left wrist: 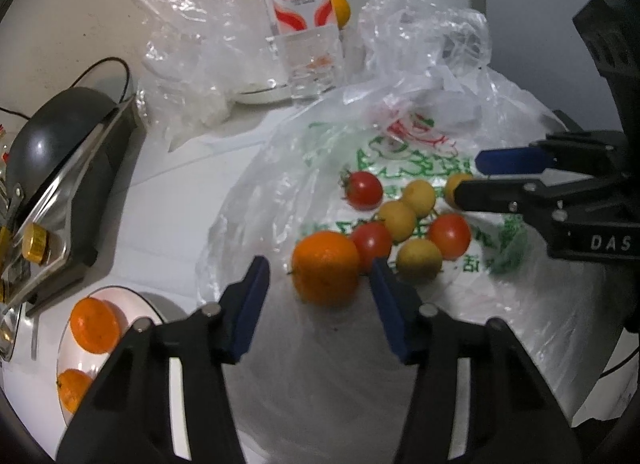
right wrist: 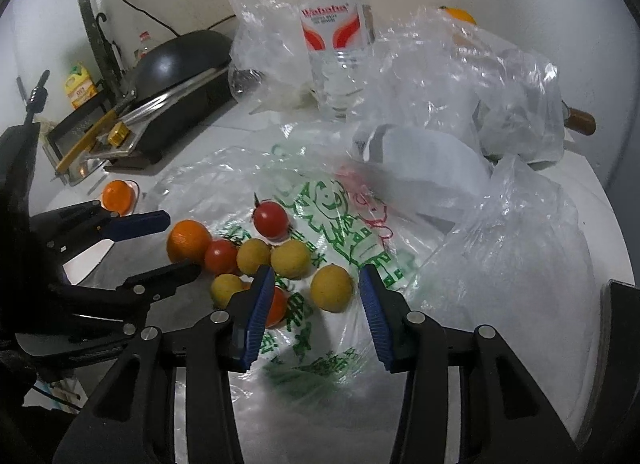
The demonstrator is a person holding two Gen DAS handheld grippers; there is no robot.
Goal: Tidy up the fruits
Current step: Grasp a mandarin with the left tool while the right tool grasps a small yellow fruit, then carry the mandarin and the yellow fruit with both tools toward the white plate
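fruit pile: an orange [left wrist: 325, 267], red tomatoes [left wrist: 363, 189] and small yellow fruits [left wrist: 418, 195] lie bunched on a flattened printed plastic bag [left wrist: 400, 160], likely tipped out there for sorting.
left gripper [left wrist: 320, 282]: fingers apart, empty, straddling the orange, seemingly lined up to take it.
right gripper [right wrist: 317, 296]: fingers apart, empty, bracketing one yellow fruit [right wrist: 331, 289] at the pile's right edge.
white plate [left wrist: 132, 300]: left of the bag, already holding two oranges [left wrist: 95, 325], so probably the orange destination.
background: a water bottle [right wrist: 335, 32] and crumpled clear bags [right wrist: 516, 104] stand behind; a dark pan [left wrist: 56, 136] sits on a stove at far left.
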